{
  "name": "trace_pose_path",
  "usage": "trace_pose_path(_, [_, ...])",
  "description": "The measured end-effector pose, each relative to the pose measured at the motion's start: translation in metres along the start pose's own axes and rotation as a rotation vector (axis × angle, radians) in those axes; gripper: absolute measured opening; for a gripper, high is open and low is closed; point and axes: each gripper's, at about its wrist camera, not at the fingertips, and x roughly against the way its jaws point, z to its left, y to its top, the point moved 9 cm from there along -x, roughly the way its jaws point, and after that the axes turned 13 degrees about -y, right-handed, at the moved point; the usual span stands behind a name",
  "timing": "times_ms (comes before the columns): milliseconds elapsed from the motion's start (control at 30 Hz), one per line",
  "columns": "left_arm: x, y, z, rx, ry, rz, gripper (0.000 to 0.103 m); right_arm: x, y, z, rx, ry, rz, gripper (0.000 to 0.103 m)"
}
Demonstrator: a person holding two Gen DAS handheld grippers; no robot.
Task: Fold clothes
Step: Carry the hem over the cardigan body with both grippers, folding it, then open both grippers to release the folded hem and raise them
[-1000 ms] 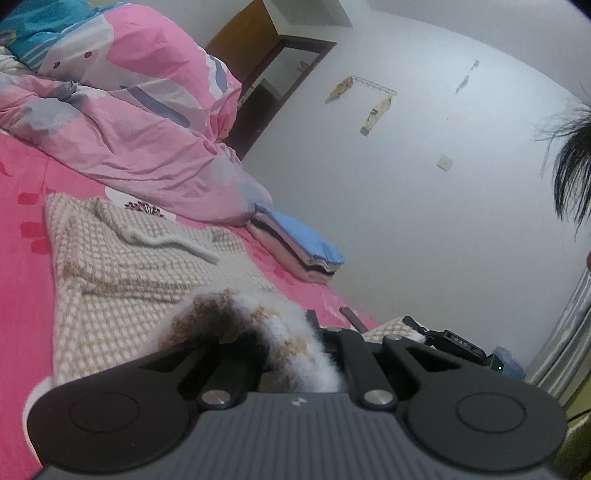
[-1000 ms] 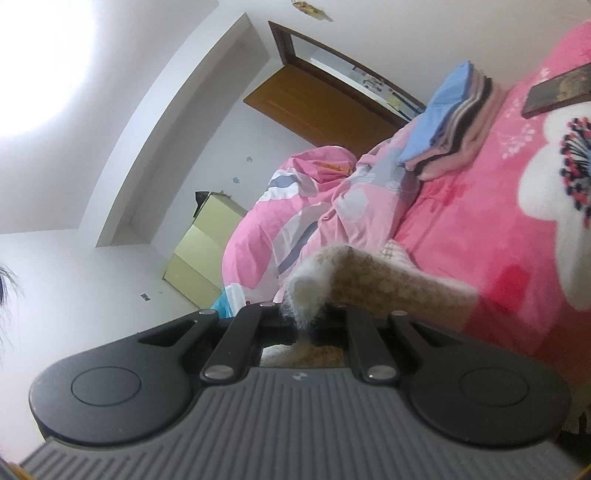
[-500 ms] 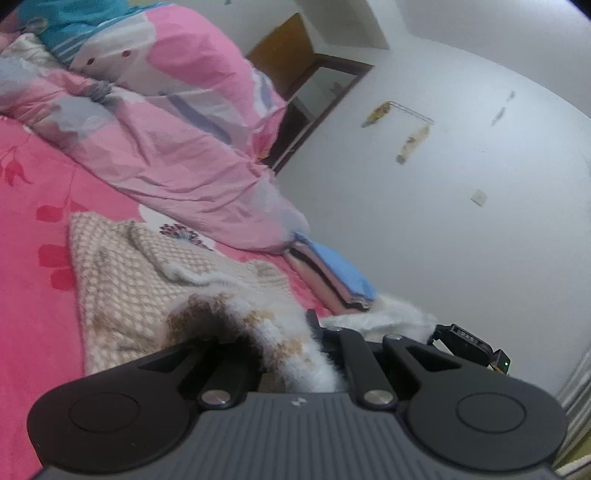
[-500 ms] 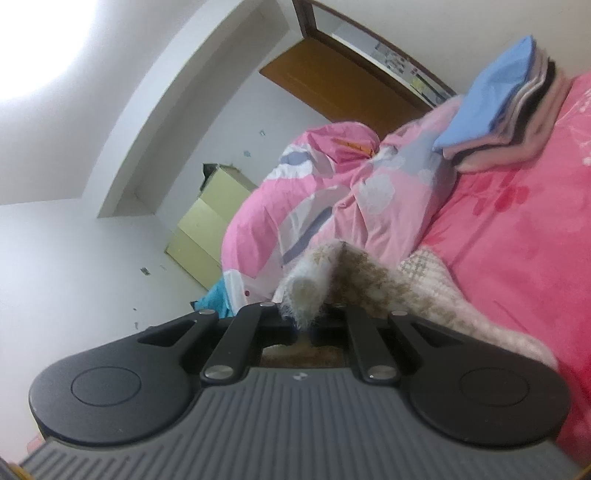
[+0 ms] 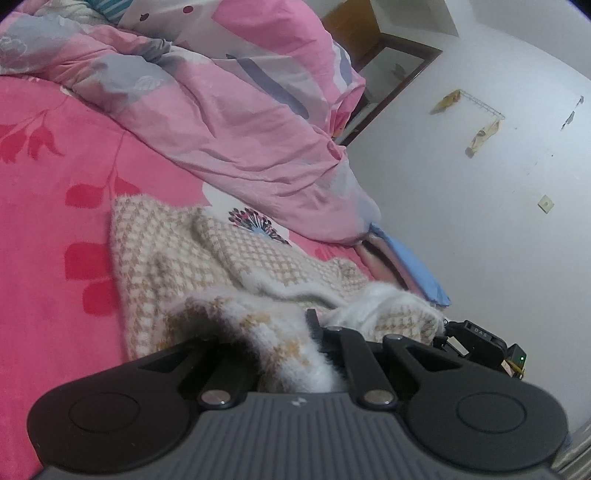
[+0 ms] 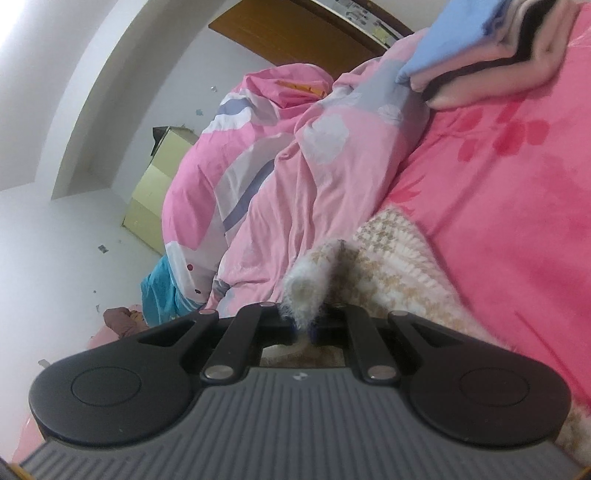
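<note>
A fuzzy beige-and-white checked sweater (image 5: pixel 177 254) lies on the pink bed sheet (image 5: pixel 44 229). My left gripper (image 5: pixel 295 347) is shut on a white-trimmed edge of the sweater, which bunches up between its jaws. My right gripper (image 6: pixel 306 317) is shut on another white-trimmed edge of the same sweater (image 6: pixel 391 266), held low over the bed. In the left wrist view the right gripper's black body (image 5: pixel 480 343) shows close at the right, behind a lifted fold. The fingertips are hidden by the fabric.
A crumpled pink duvet (image 5: pixel 229 110) lies beyond the sweater. A stack of folded clothes (image 6: pixel 491 62) with a blue piece on top sits on the bed by the wall. A brown door (image 6: pixel 295 29) and a yellow cabinet (image 6: pixel 155 192) stand farther off.
Both grippers have carried the held sweater edges forward and down over the rest of the sweater. The bed and the duvet now fill more of both views.
</note>
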Motion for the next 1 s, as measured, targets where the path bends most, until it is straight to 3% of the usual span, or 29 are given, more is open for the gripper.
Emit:
trace_pose_path(500, [-0.014,-0.006,0.039,0.094,0.030,0.055,0.009,-0.047,-0.008,-0.018,-0.014,-0.044,0.103,0.007])
trace_pose_path(600, [-0.014,-0.006,0.041,0.129,0.024,0.059,0.009,-0.049,-0.005,-0.020,-0.056,-0.033,0.141,0.013])
trace_pose_path(700, [-0.012,-0.005,0.042,0.167,0.015,0.053,0.010,-0.048,0.002,-0.022,-0.120,-0.001,0.168,0.029])
trace_pose_path(767, [-0.010,-0.003,0.043,0.200,-0.002,0.040,0.014,-0.044,0.010,-0.024,-0.172,0.032,0.163,0.049])
trace_pose_path(933, [-0.002,0.000,0.053,0.375,-0.072,-0.026,0.023,-0.035,0.029,-0.039,-0.286,0.045,0.124,0.068])
trace_pose_path(1000, [0.001,0.000,0.060,0.447,-0.096,-0.069,0.026,-0.032,0.032,-0.047,-0.304,0.019,0.109,0.068])
